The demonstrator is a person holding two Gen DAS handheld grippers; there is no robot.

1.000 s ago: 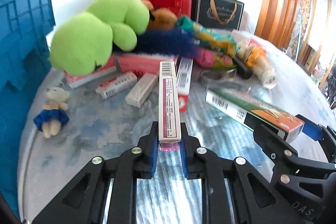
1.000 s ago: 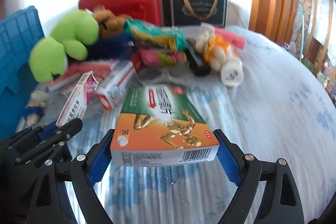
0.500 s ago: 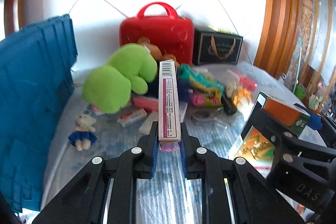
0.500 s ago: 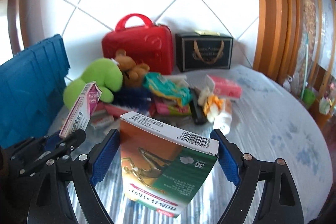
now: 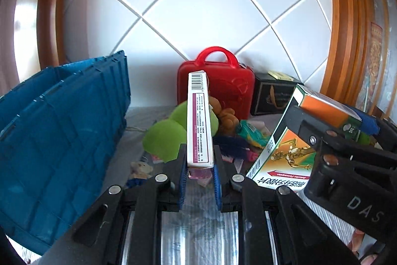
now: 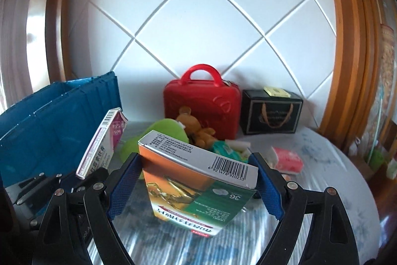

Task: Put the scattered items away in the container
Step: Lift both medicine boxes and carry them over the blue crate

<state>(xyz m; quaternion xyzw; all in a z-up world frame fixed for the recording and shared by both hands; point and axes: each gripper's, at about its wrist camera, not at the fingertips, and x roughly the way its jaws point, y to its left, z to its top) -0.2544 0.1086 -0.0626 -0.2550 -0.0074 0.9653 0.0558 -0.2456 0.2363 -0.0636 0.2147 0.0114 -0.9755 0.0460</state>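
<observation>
Both hands have come way up off the bed since a second ago, each carrying a box over the toy pile. Left gripper (image 5: 200,171) has its jaws clamped tight on the slim pink-and-white carton (image 5: 199,121), which sticks straight up with the barcode on top. Right gripper (image 6: 194,186) has its jaws spread wide around the orange-and-green medicine box (image 6: 198,186), and that one's hanging tilted, so the hold looks a bit sketchy. I'd swing both left over the blue crate (image 5: 59,131), get past its rim before letting go, and keep the big box level so it doesn't pivot out. Drop the slim one first, probably.
</observation>
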